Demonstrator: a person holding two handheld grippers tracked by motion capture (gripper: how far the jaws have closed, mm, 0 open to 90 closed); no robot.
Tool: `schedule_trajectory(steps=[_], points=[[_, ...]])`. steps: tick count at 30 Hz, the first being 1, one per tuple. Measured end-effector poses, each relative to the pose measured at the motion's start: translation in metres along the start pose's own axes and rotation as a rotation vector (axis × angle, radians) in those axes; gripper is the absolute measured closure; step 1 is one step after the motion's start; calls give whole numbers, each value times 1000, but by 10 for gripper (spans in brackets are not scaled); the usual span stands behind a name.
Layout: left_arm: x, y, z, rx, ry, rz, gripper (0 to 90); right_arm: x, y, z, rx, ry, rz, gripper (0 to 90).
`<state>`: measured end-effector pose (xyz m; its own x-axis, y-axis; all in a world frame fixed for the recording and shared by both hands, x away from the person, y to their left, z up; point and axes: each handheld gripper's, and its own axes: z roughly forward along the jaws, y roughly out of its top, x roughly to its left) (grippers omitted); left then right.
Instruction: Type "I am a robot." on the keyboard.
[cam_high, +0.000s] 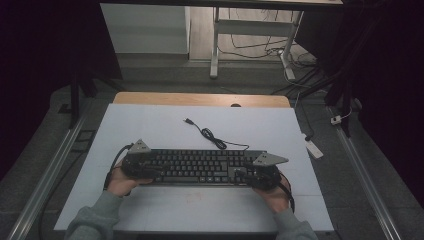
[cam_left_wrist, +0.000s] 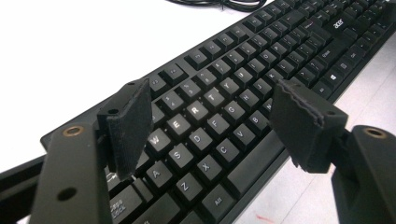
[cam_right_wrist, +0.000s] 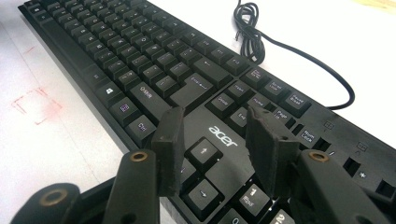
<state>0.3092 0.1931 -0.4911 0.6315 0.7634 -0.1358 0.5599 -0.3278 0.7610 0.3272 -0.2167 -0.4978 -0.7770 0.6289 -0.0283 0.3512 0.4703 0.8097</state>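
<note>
Keyboard (cam_high: 200, 167), black, lying flat near the bench's (cam_high: 150, 125) front edge with cable (cam_high: 212, 136) trailing toward the back, flanked end-on by left gripper (cam_left_wrist: 212, 119), fingers released and spread above the letter keys, and right gripper (cam_right_wrist: 217, 149), fingers part-open, gripping nothing, seemingly for repositioning.

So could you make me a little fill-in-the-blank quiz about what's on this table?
1. The black keyboard carries the brand name ____.
2. The keyboard's cable lies loose on the ____ table surface.
3. The left claw hangs over the letter keys with its jaws ____.
4. Between the right claw's jaws sits an ____ key.

Missing words: acer; white; open; arrow
</note>
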Motion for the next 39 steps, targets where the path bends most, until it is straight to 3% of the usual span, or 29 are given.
schedule_trajectory(steps=[19, 30, 33, 39], points=[[0, 0, 3, 11, -6, 5, 280, 9, 13, 5, -18, 19, -18, 566], [-1, 0, 5, 20, -8, 9, 273, 30, 38, 31, -12, 80, -57, 573], [-2, 0, 6, 24, -9, 14, 271, 35, 43, 40, 4, 97, -70, 611], [-2, 0, 6, 26, -11, 14, 268, 41, 50, 55, 42, 143, -78, 813]])
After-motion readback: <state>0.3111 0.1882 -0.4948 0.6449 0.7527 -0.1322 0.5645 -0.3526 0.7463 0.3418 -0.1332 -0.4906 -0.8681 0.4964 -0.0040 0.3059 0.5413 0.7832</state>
